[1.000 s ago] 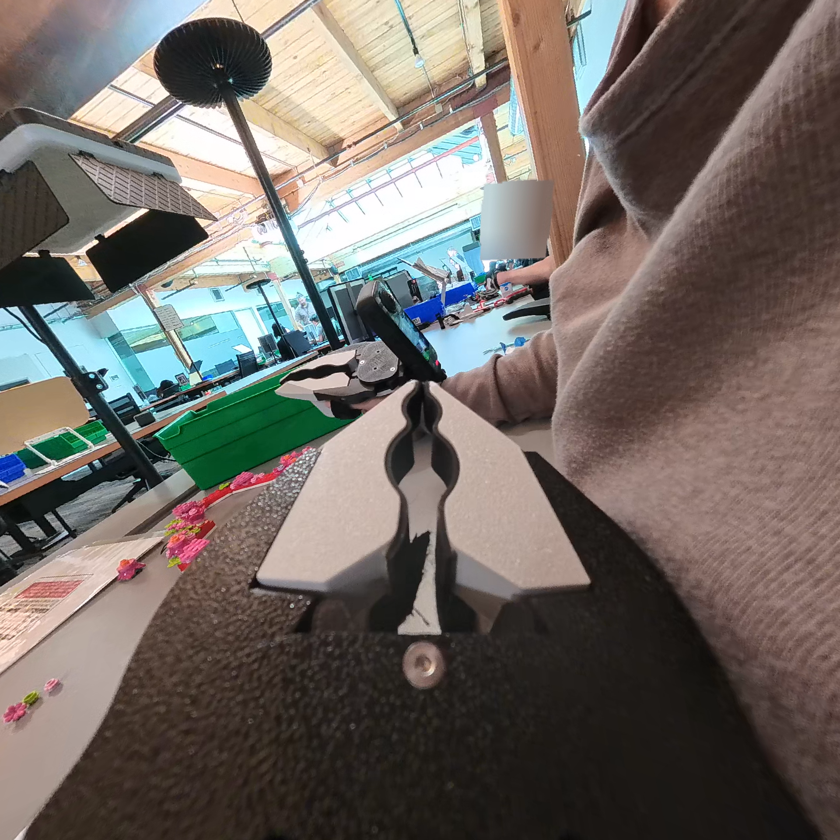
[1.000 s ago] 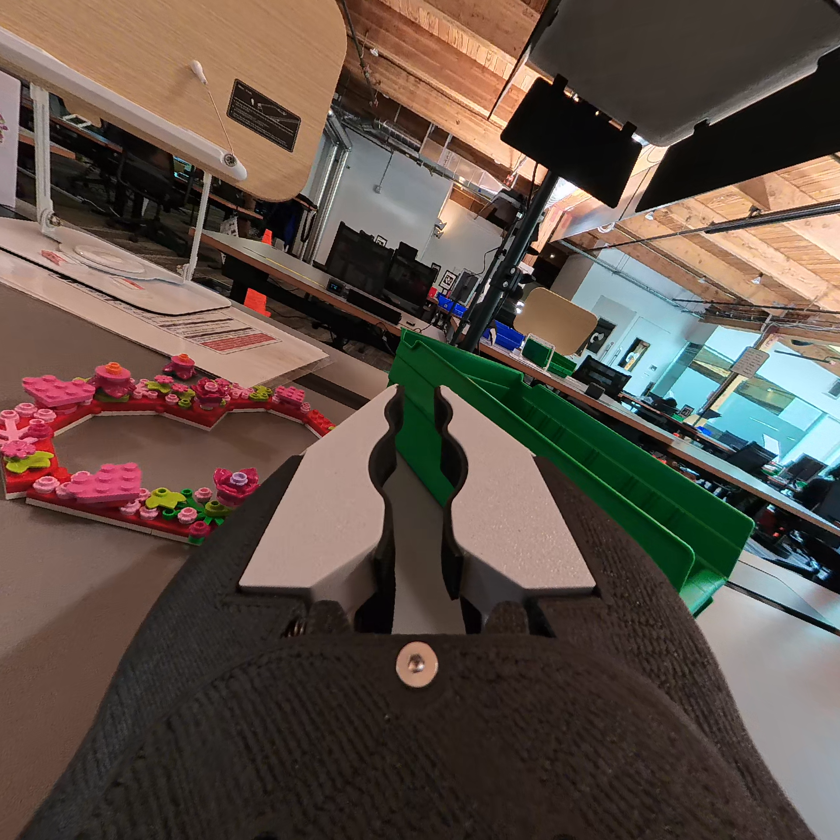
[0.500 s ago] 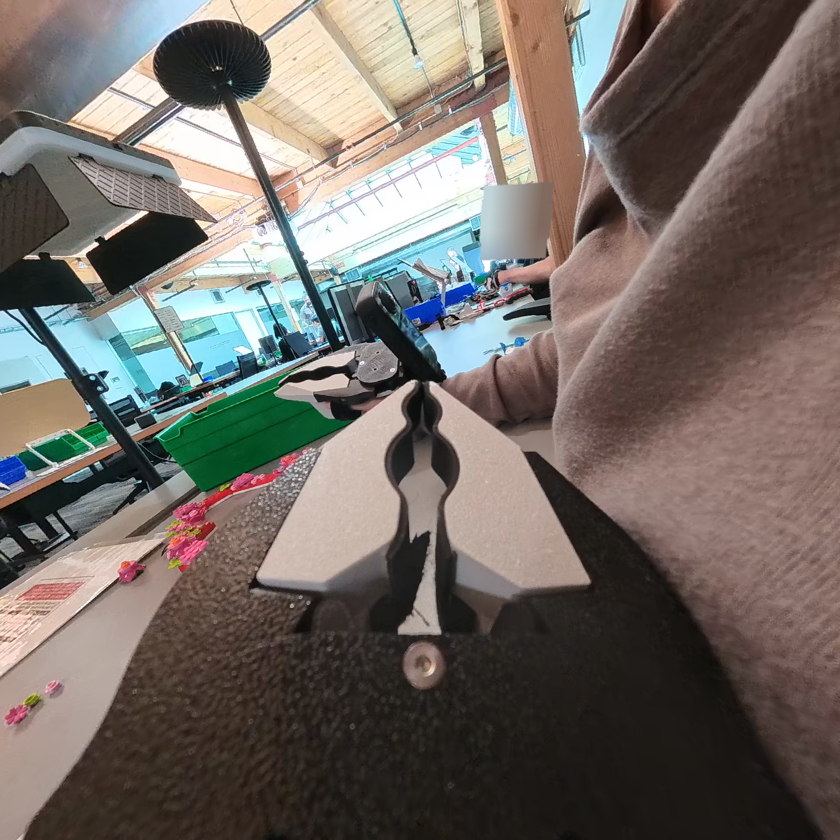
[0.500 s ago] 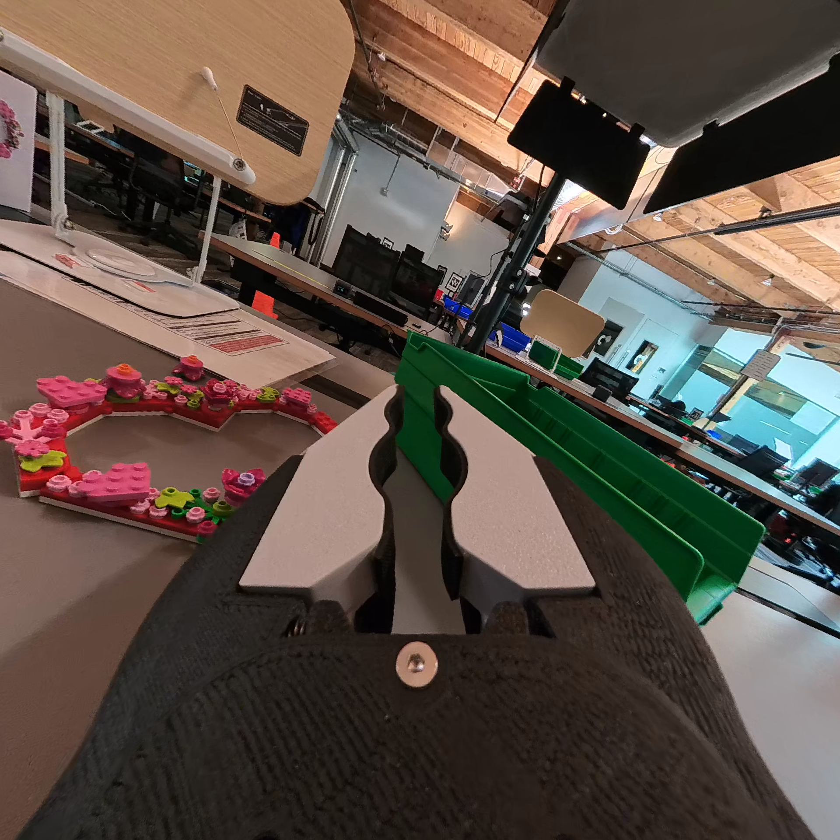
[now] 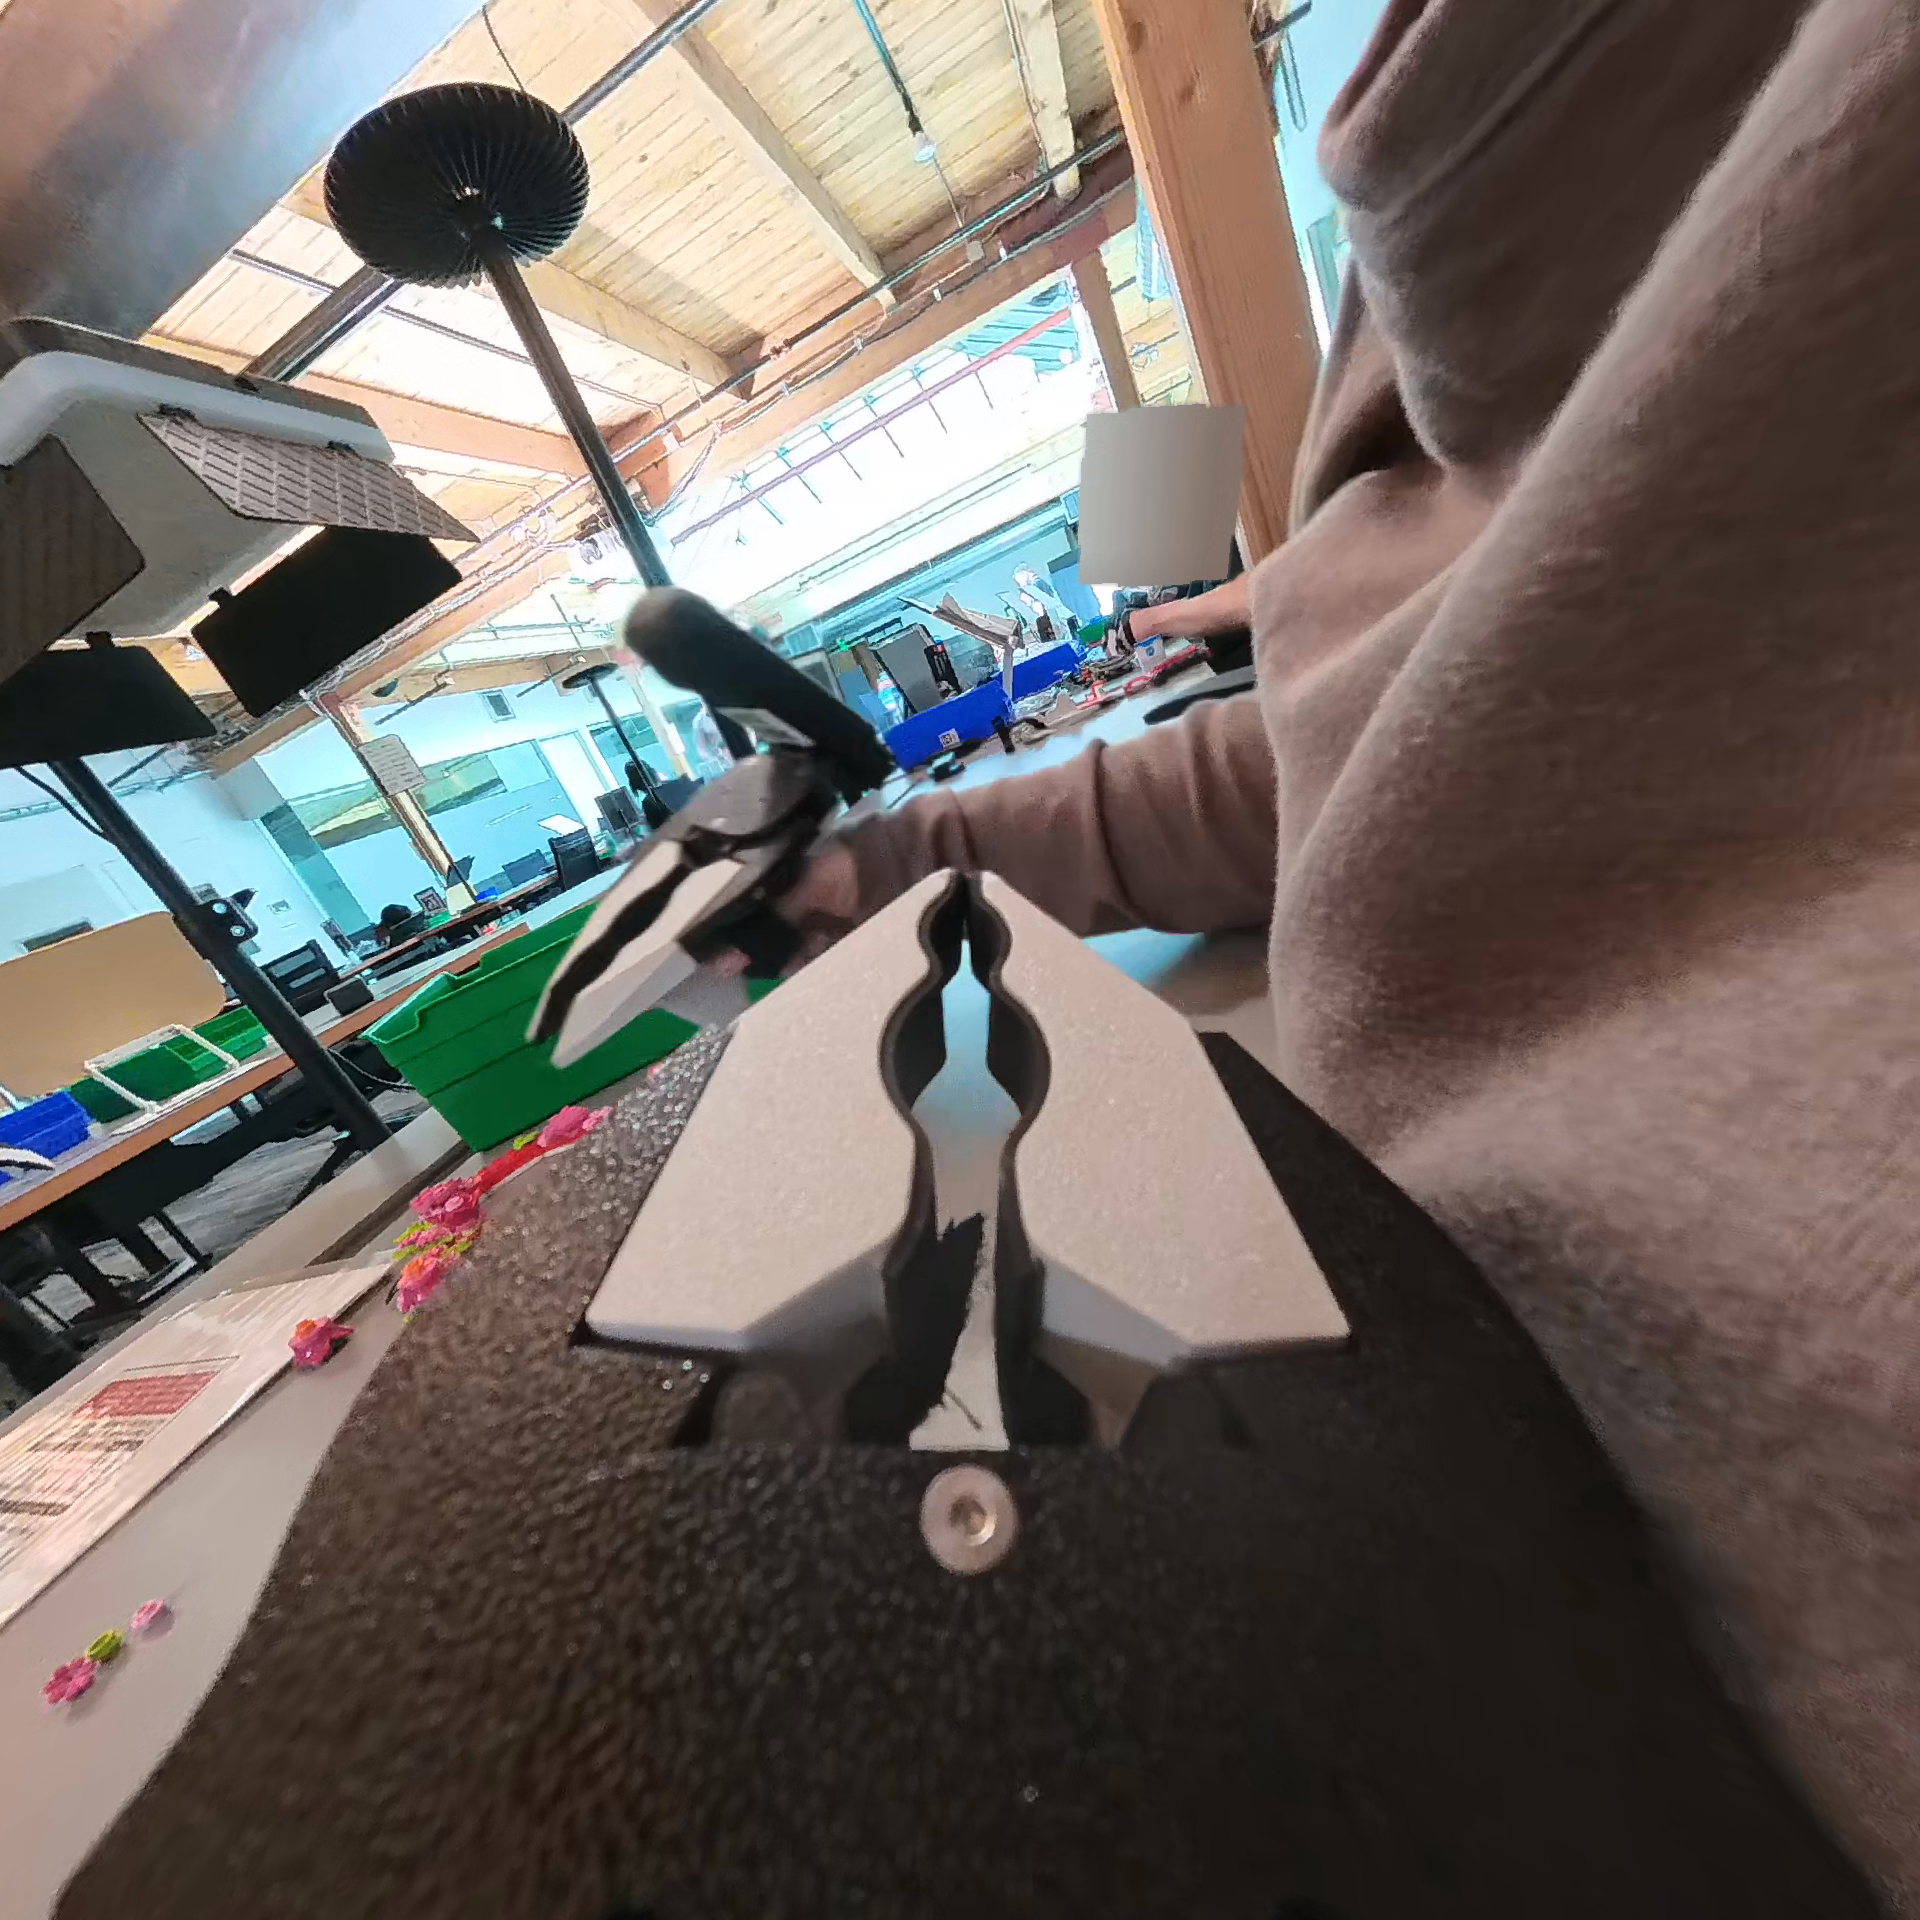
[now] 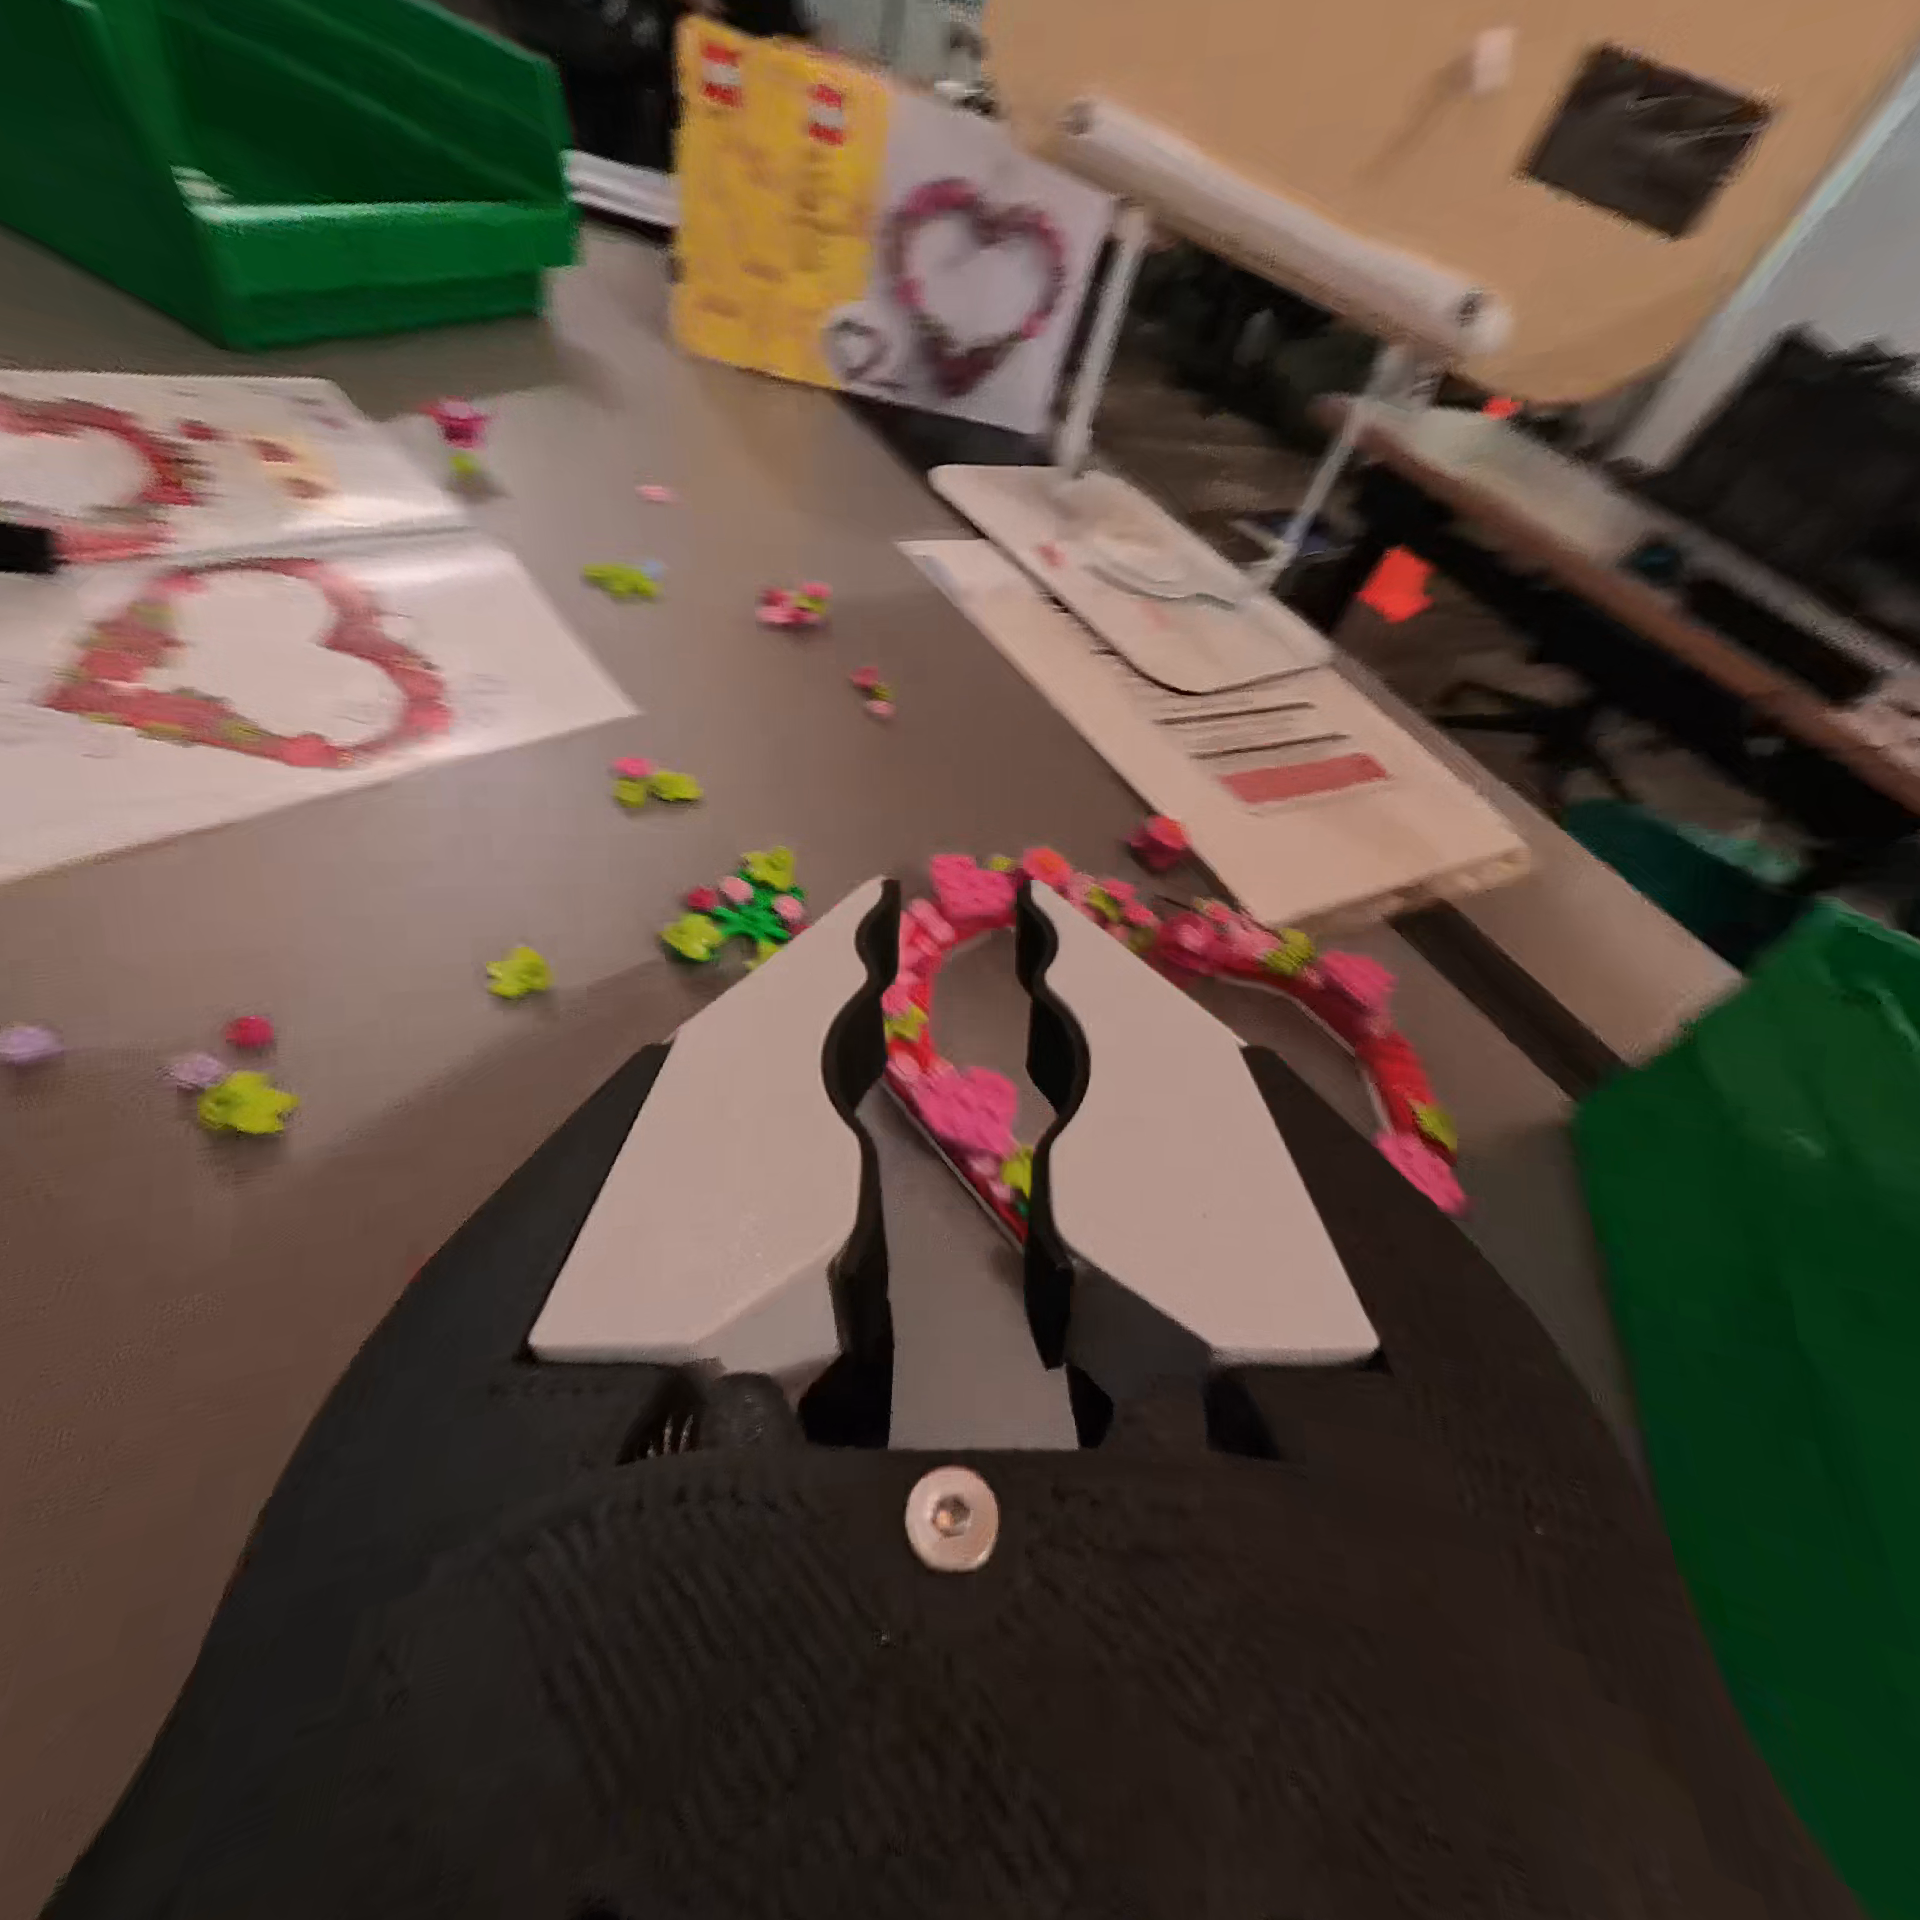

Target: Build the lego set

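Bins: green bin at the table's far left in the right wrist view, another green bin close at the right edge; contents of both hidden.
Box: yellow-and-white lego box standing behind the table, with logos and a heart picture; writing too blurred to read.
Papers: instruction sheets printed with red hearts lie at left.
Lego heart: pink-and-red lego heart flat on the grey table, just beyond the right gripper's tips.
Loose pieces: lime and pink bits scattered to its left.
Right gripper: jaws parted a little, holding nothing.
Left gripper: tips nearly touching, empty, beside the person's sleeve.
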The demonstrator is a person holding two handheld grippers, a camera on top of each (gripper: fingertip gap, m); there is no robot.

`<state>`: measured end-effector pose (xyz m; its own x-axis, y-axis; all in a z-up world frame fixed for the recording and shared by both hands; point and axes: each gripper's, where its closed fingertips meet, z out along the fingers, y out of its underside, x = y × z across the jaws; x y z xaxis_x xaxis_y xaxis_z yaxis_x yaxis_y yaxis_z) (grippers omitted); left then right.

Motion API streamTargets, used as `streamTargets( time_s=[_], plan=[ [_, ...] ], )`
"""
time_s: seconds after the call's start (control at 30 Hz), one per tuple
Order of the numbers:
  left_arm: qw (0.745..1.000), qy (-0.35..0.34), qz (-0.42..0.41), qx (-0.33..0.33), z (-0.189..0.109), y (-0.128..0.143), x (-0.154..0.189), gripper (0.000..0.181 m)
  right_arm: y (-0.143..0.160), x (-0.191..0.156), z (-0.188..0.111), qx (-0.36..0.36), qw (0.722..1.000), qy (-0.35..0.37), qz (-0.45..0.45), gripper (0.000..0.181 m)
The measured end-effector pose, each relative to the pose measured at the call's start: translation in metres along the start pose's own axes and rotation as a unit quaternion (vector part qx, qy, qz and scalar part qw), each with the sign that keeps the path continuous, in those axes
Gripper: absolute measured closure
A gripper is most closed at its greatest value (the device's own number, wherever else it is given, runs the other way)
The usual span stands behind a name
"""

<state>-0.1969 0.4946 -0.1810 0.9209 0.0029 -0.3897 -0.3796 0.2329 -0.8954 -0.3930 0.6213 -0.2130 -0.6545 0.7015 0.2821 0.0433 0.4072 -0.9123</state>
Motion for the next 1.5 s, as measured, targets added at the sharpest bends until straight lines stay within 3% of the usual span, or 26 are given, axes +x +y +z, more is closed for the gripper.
streamTargets(
  time_s=[0.17,0.3,0.4,0.53,0.73,0.97,1.3,1.4,1.5],
  plan=[
    [1.000,0.002,0.003,0.003,0.000,-0.001,0.002,0.181,-0.054,-0.043,0.075,-0.047,0.996,-0.074,-0.028,0.171],
    [1.000,0.006,0.013,0.002,-0.001,-0.002,0.006,0.181,-0.087,-0.111,0.140,-0.077,0.975,-0.200,-0.066,0.174],
    [1.000,0.008,0.015,0.003,-0.001,-0.003,0.007,0.181,-0.083,-0.132,0.181,-0.136,0.955,-0.245,-0.095,0.174],
    [1.000,0.006,0.010,0.003,-0.001,-0.002,0.005,0.181,-0.081,-0.163,0.218,-0.194,0.931,-0.308,0.001,0.161],
    [1.000,0.006,0.011,0.003,0.000,-0.002,0.005,0.181,-0.073,-0.202,0.256,-0.232,0.926,-0.298,-0.005,0.145],
    [1.000,0.006,0.011,0.003,0.000,-0.002,0.005,0.181,-0.061,-0.211,0.269,-0.274,0.918,-0.287,0.010,0.155],
    [1.000,0.007,0.012,0.002,0.000,-0.002,0.006,0.181,-0.058,-0.212,0.276,-0.253,0.929,-0.268,-0.023,0.173],
    [1.000,0.006,0.013,0.002,0.000,-0.002,0.005,0.181,-0.064,-0.201,0.261,-0.231,0.937,-0.260,-0.036,0.173],
    [1.000,0.006,0.015,0.002,0.000,-0.002,0.005,0.181,-0.069,-0.169,0.226,-0.213,0.948,-0.231,-0.042,0.173]
  ],
)
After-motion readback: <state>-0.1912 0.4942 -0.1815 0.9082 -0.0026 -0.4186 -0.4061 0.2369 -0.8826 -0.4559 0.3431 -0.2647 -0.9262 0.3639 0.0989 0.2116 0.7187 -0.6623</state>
